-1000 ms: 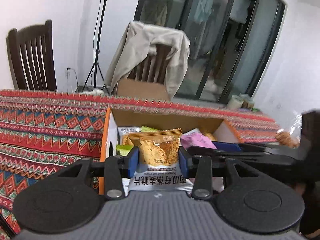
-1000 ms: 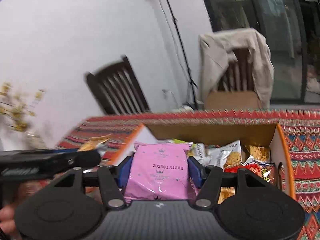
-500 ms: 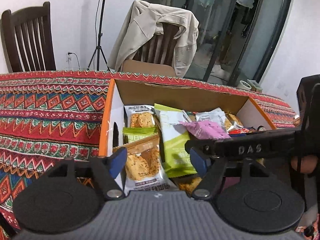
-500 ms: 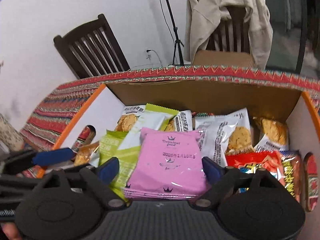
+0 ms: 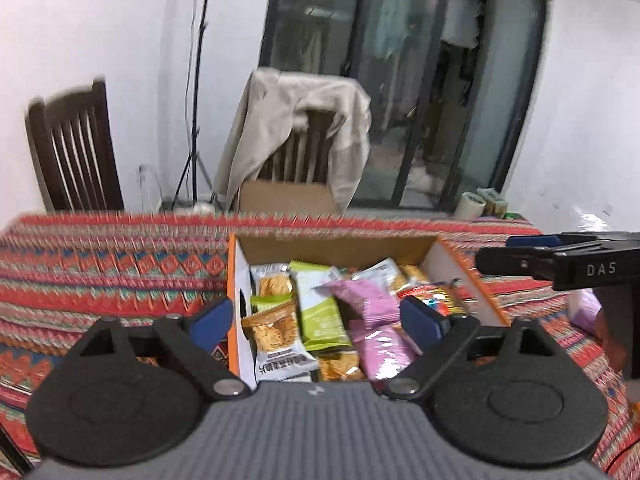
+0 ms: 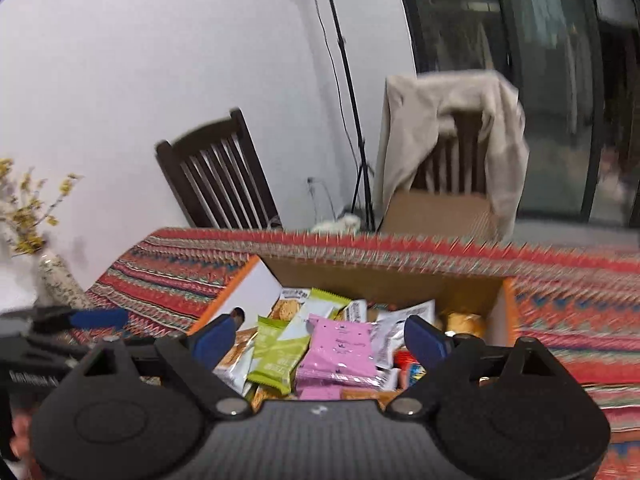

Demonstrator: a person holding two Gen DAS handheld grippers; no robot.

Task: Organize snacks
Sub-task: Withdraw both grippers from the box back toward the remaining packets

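Patterned tablecloth (image 5: 100, 272), chairs (image 5: 76, 148) behind

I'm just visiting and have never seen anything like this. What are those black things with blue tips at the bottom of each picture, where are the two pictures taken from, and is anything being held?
There is no robot here: a person holds a hand-operated clamp in each hand, and each clamp carries a camera that looks forward along its two blue-tipped fingers. One picture comes from the left gripper, the other from the right gripper; each also shows at the edge of the other's picture. Both look down at a cardboard box on a table covered with a red patterned cloth. The box holds snack packets, among them a pink packet, a green packet and a biscuit packet. Nothing is held: both pairs of jaws are opening, with no packet between them.
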